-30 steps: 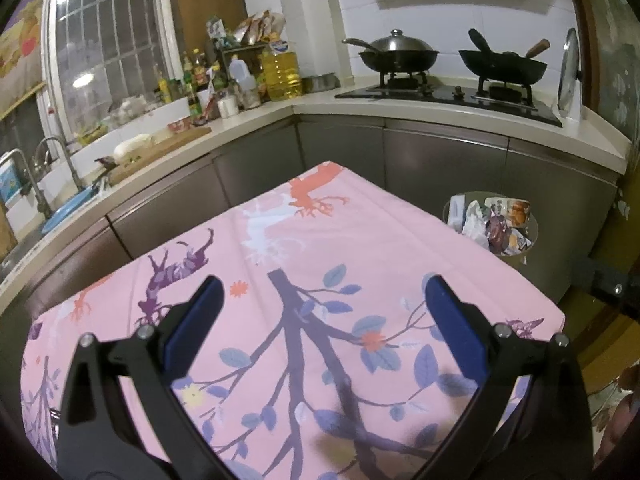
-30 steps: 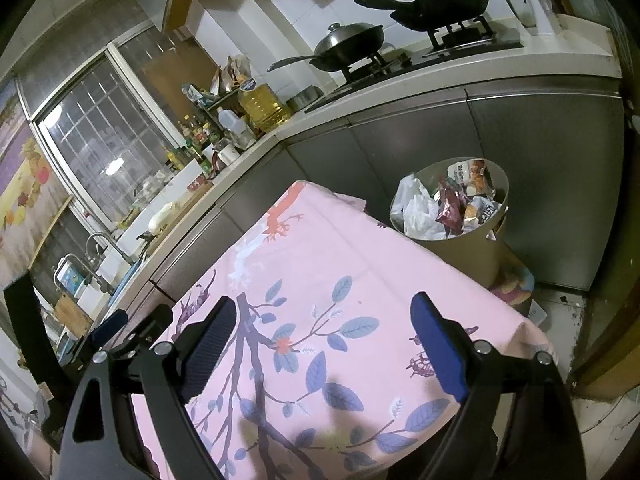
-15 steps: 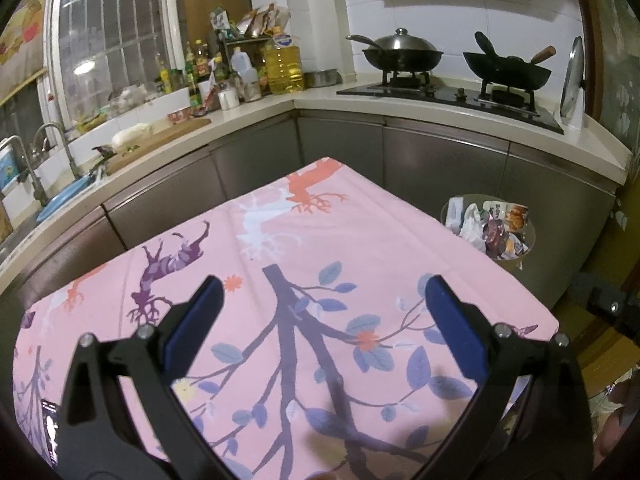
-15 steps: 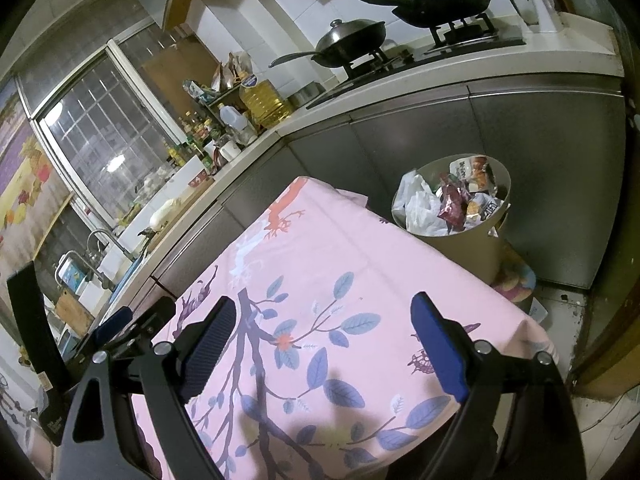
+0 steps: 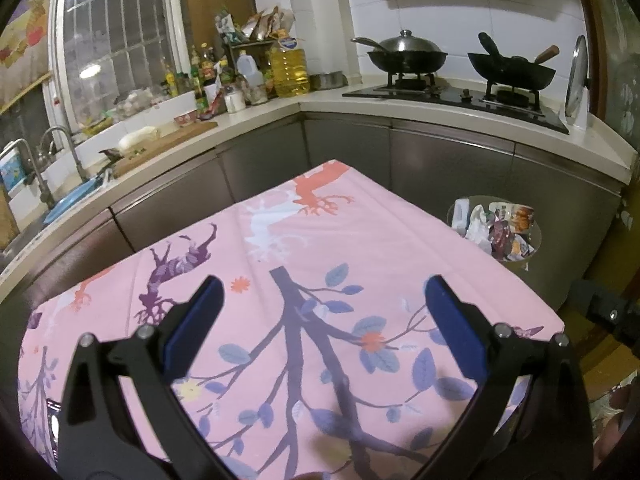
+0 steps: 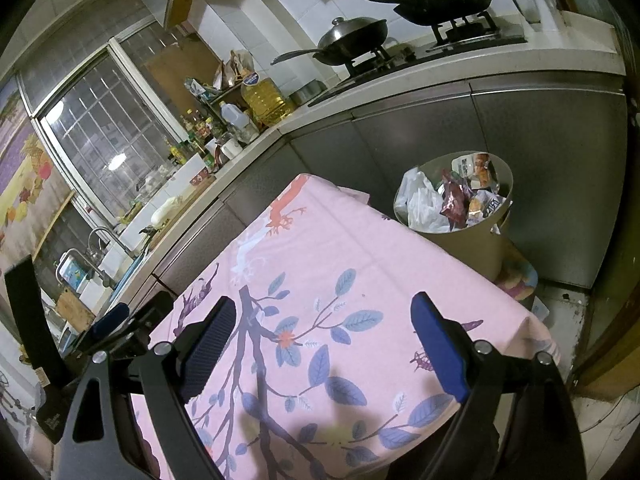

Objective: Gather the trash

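Far left: sink with a curved faucet under the barred window; a cutting board lies on the counter just right of the sink. Far corner of the counter: cluster of bottles, the large yellow oil jug at its right end. Near left, over the table: left gripper, jaws apart, blue pads wide, nothing between them; only the pink tablecloth with its tree and leaf print shows in the gap. Cloth surface bare of loose items in both views. Near centre-right, in the right wrist view: right gripper, jaws likewise apart and holding nothing, hovering above the near part of the same cloth. Far centre-right: stove with a lidded wok on the left burner and a dark open wok on the right one. Right of the table, on the floor against the grey cabinet fronts: round trash bin, just beside the table's far right edge. Trash sits inside it, heaped to the rim: white plastic bags on the left side, coloured snack wrappers on the right.
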The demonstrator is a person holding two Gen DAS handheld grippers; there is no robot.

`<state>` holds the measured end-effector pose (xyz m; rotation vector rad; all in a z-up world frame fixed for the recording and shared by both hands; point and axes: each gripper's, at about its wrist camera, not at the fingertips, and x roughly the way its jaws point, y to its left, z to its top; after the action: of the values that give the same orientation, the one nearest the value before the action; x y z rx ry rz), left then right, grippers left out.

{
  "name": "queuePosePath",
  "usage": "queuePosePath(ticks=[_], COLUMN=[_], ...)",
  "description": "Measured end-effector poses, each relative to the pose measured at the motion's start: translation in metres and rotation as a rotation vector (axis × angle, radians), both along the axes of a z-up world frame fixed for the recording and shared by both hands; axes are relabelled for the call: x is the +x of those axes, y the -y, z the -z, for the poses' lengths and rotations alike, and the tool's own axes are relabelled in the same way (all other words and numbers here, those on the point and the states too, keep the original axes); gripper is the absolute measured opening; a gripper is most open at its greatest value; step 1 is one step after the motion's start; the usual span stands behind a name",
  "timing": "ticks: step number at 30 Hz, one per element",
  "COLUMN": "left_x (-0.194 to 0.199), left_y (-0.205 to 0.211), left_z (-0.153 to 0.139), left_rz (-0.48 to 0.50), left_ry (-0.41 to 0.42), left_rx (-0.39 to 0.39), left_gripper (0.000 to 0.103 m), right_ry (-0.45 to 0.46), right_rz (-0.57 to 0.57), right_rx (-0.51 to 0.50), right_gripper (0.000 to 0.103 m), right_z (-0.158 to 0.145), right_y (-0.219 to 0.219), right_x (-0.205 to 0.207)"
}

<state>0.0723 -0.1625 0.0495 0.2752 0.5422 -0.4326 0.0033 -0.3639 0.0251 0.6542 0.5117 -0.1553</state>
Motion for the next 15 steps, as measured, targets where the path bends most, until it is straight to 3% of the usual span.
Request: queuePosePath(ticks=[15], left_x=[-0.0068], left_y=[0.0042], left_z=[-0.0021], left_rz=[-0.035], left_ry=[0.042], left_rx=[0.039], left_gripper=[0.097], right_ry=[-0.001], right_rz=[-0.002], right_rx=[0.001], right_gripper=[0.086], right_z=[0.0026], right_y=[0.0002], right_x=[0.0004])
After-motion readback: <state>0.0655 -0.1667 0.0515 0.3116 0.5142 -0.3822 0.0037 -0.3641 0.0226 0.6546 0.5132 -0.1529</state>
